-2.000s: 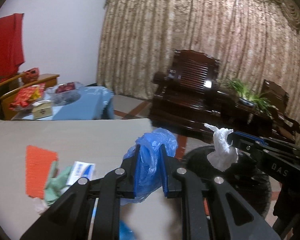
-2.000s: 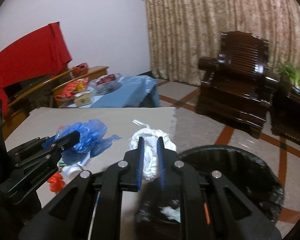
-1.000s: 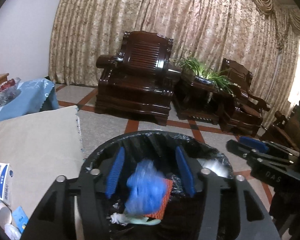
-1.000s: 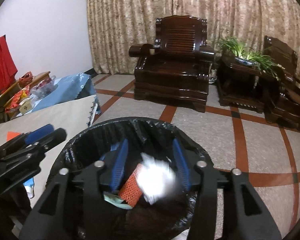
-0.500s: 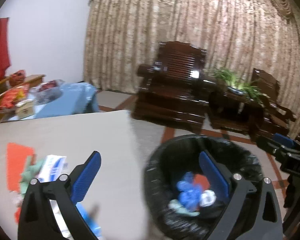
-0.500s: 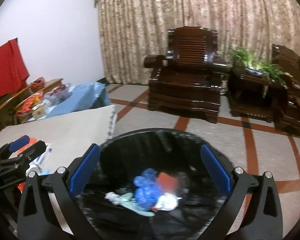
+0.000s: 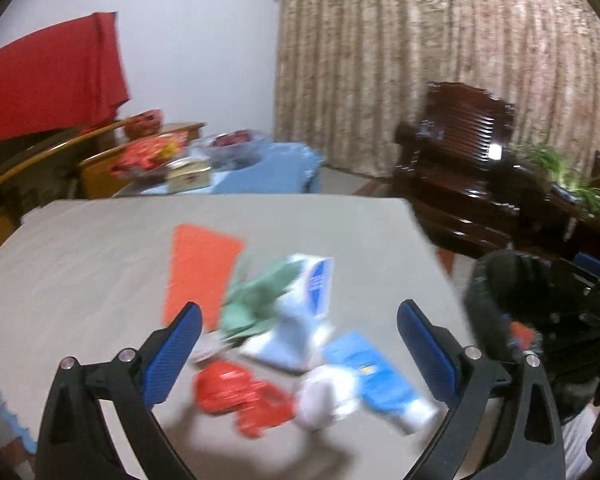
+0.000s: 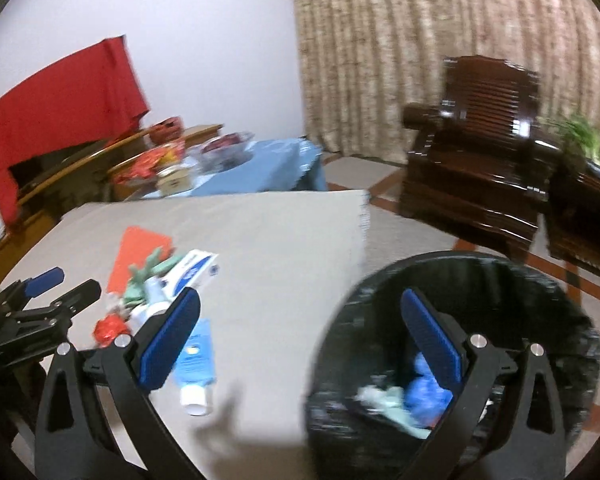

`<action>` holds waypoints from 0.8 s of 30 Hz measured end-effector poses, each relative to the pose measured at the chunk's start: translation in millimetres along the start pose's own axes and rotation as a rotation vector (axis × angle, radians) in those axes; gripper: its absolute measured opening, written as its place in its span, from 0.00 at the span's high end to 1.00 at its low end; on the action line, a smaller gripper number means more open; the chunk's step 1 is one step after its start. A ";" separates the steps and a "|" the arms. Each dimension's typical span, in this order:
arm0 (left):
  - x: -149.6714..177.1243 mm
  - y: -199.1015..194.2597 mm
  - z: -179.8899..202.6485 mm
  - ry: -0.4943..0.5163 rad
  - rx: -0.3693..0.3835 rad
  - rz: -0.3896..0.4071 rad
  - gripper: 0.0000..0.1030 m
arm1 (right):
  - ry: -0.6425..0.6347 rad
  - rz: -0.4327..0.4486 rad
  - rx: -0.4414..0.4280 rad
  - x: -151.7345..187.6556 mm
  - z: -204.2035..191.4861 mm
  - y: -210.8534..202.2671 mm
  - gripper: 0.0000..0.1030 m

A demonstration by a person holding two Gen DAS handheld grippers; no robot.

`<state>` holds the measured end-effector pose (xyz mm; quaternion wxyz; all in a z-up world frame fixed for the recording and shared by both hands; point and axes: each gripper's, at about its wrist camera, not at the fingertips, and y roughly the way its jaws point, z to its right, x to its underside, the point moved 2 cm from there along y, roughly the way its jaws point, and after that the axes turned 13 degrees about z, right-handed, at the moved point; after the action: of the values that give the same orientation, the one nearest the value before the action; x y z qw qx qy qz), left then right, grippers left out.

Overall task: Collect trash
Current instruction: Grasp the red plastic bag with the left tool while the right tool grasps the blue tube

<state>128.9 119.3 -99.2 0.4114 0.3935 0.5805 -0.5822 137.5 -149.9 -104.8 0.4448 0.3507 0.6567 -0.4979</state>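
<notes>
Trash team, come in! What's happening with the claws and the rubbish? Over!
Left claw and right claw both open, empty. Crumpled blue plastic bag in black-lined round bin. Blue-and-white tube, crumpled red wrapper on table. Nothing blocking.

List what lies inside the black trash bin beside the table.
Inside the black trash bin: a crumpled blue plastic bag and pale green scrap. The right gripper finger and the bin wall hide the rest.

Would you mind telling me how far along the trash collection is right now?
Done: blue bag and pale green scrap lie in the black bin. In hand: nothing; left claw and right claw are both open. Left on the table: orange sheet, red wrapper, blue tube, white box.
</notes>
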 end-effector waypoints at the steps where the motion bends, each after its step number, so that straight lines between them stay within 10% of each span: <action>1: 4.6 0.0 -10.4 -0.004 -0.026 -0.006 0.08 | -0.009 -0.009 -0.018 3.2 -9.6 4.7 0.05; 24: 82.0 39.2 -59.2 -0.060 -0.105 -0.192 0.13 | -0.099 -0.141 -0.162 64.3 -72.2 47.1 0.20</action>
<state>135.5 177.2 -190.7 0.3909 0.2965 0.6325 -0.5993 140.0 -66.8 -173.0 0.4673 0.2415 0.6950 -0.4902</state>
